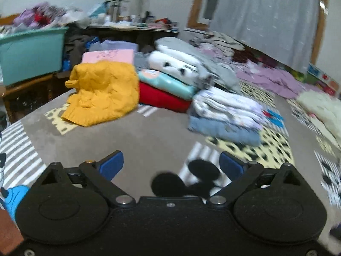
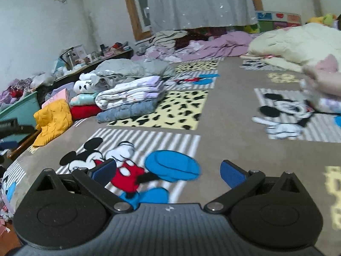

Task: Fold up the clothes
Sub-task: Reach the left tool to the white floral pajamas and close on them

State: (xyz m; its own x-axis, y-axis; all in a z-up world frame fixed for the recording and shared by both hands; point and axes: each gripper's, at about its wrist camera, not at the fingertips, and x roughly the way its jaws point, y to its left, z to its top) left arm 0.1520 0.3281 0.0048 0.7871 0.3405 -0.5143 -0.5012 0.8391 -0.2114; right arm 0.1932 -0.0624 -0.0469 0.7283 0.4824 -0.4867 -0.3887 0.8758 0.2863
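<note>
Folded clothes sit in stacks on a cartoon-print bed sheet [image 1: 149, 140]. A folded yellow sweater [image 1: 102, 91] lies at the left, also in the right wrist view [image 2: 54, 119]. A red, teal and white stack [image 1: 170, 79] is beside it. A white and blue stack [image 1: 226, 115] lies to the right, also in the right wrist view [image 2: 130, 98]. My left gripper [image 1: 171, 166] is open and empty above the sheet. My right gripper [image 2: 168, 171] is open and empty above the sheet [image 2: 223, 128]. A hand [image 2: 321, 83] holds a pale garment at the far right.
A teal bin [image 1: 32, 57] stands on a wooden stand beyond the bed's left edge. A cluttered dark table [image 1: 132, 27] lies behind the stacks. Crumpled purple bedding [image 1: 272, 79] and a cream quilt [image 2: 298, 42] lie at the far side. A curtain [image 2: 200, 2] hangs behind.
</note>
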